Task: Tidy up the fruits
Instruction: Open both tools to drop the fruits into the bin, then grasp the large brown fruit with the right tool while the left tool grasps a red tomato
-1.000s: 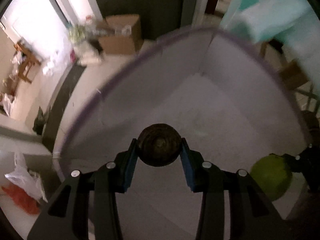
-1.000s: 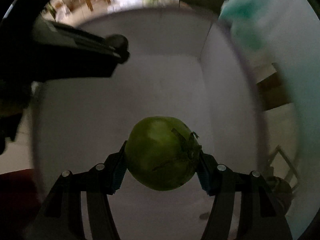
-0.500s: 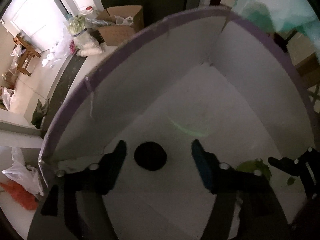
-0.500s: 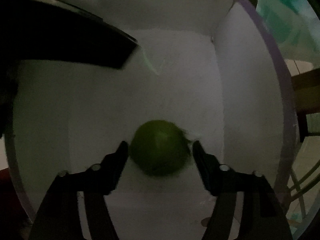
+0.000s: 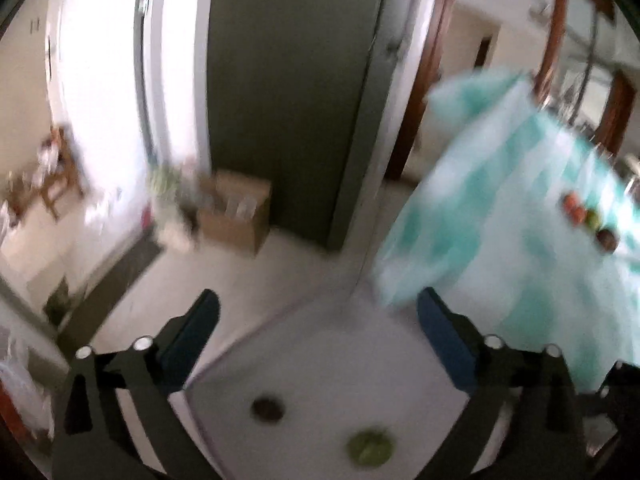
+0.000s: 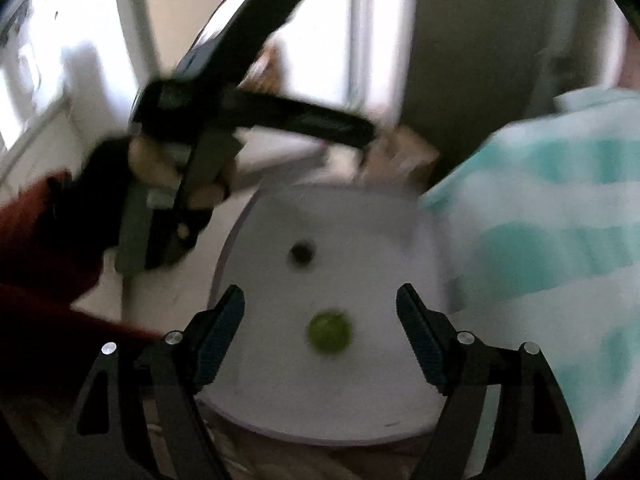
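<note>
Both grippers have let go and risen above the white box (image 5: 340, 360). Left wrist view: left gripper (image 5: 318, 320) jaws opening, empty; dark fruit (image 5: 267, 408) and green fruit (image 5: 369, 447) lie apart inside; more fruit (image 5: 588, 216) sits on the tablecloth (image 5: 500, 208). Right wrist view: right gripper (image 6: 320, 312) opening, empty, plus a hand (image 6: 160, 168) holding the left tool.

Box (image 6: 400, 408): below both tongs, on the floor. In it, two fruits lying apart: a lime (image 6: 329, 331) between the right tongs (image 6: 320, 328), a darker fruit (image 6: 302, 253) beyond it. Desk (image 5: 520, 248): right of the box, with a row of fruit (image 5: 588, 218) on it. Left tongs (image 5: 318, 334): left of the right tongs, above the box edge.
</note>
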A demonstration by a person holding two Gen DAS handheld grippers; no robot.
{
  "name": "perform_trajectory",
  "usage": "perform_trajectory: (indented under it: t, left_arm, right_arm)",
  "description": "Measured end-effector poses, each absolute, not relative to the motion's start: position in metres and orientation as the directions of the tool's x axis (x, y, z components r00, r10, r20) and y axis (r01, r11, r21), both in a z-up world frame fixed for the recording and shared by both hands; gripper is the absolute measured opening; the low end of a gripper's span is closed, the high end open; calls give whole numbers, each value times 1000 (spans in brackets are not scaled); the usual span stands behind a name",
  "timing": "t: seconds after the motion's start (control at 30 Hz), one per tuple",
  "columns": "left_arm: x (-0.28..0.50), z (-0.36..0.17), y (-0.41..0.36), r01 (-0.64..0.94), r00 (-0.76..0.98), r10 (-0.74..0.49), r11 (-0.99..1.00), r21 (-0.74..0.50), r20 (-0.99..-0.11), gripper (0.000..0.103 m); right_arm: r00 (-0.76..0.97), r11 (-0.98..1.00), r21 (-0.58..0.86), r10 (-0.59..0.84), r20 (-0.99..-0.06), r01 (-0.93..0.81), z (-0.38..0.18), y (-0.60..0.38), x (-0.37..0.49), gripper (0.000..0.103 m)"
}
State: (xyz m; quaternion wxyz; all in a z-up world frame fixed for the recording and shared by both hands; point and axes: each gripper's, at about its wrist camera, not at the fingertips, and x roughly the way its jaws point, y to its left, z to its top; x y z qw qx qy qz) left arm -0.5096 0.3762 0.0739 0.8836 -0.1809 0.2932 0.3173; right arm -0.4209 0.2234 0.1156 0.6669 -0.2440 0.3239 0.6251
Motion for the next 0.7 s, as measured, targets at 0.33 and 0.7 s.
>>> perform_trajectory:
  t: [0.33,0.7]
  left_arm:
    - [-333,114,250,-324,807,95,896,-302,-583,102]
    - [-188,49,182,-170,725,-113,927,-336,-679,102]
  right_arm:
    - [580,826,31,421,-697,-563,136,58,-169,88]
    - [525,946,65,232,-819,-317,52,-41,22,88]
